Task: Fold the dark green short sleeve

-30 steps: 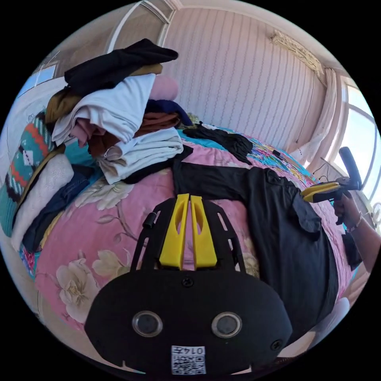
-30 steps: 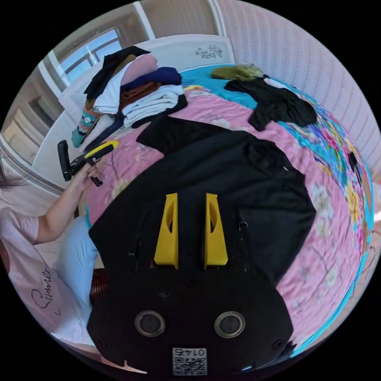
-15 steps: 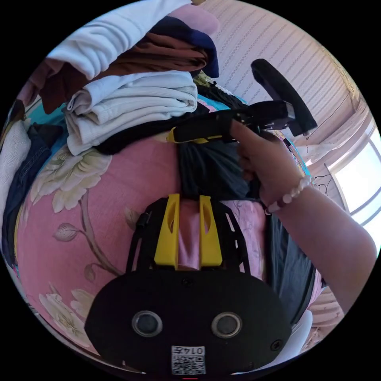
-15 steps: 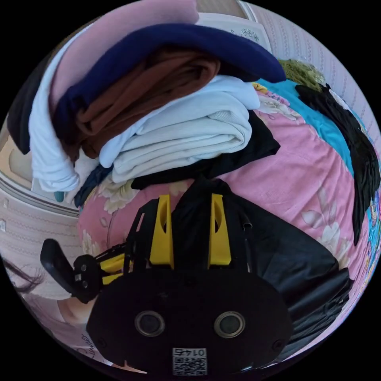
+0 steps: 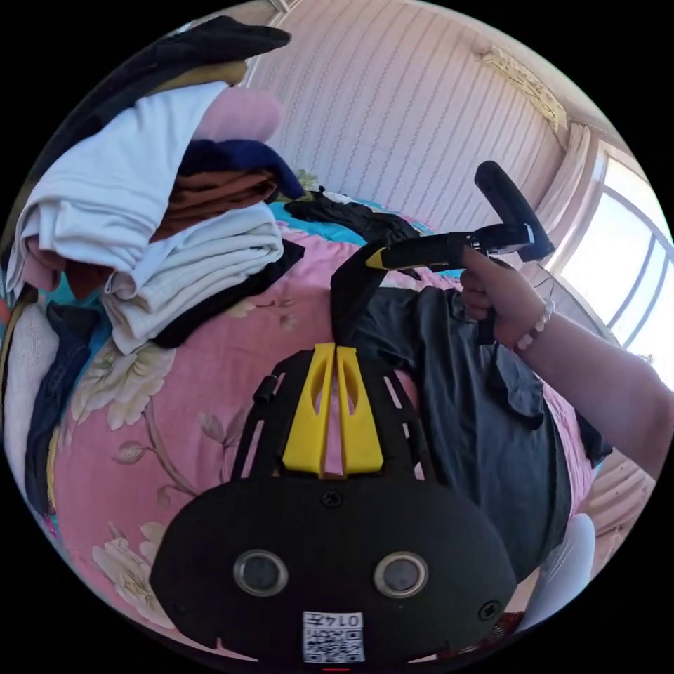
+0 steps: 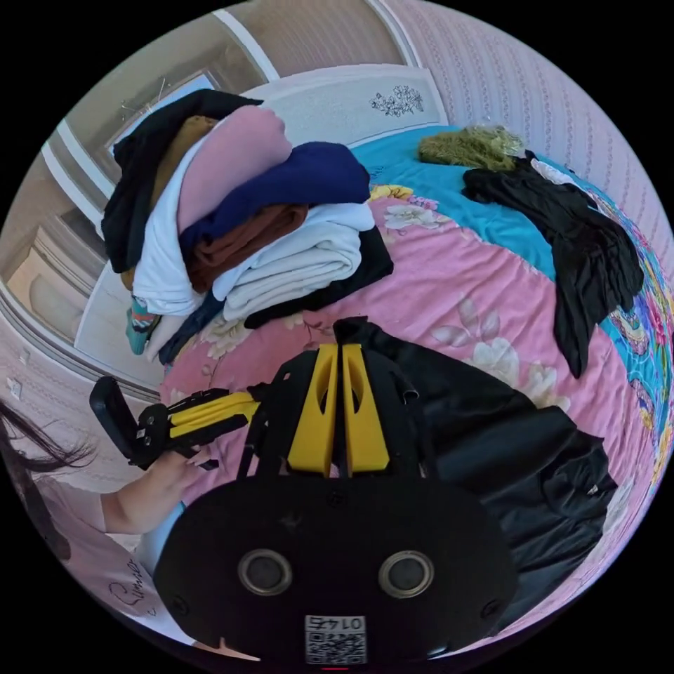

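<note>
Left hand-held gripper (image 5: 335,351) pinched the sleeve edge of the dark green short sleeve (image 5: 484,421) on the pink floral bed (image 5: 182,393), beside 1 clothes pile (image 5: 161,232); right hand-held gripper (image 5: 375,258) clamped the same sleeve, lifting it.

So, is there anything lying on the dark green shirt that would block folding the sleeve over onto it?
Nothing visible does. Both claws, left and right, pinch the sleeve of the dark green short-sleeve shirt, whose body lies bare on the pink floral bedspread. The pile of folded clothes sits beside it, on the far side.
</note>
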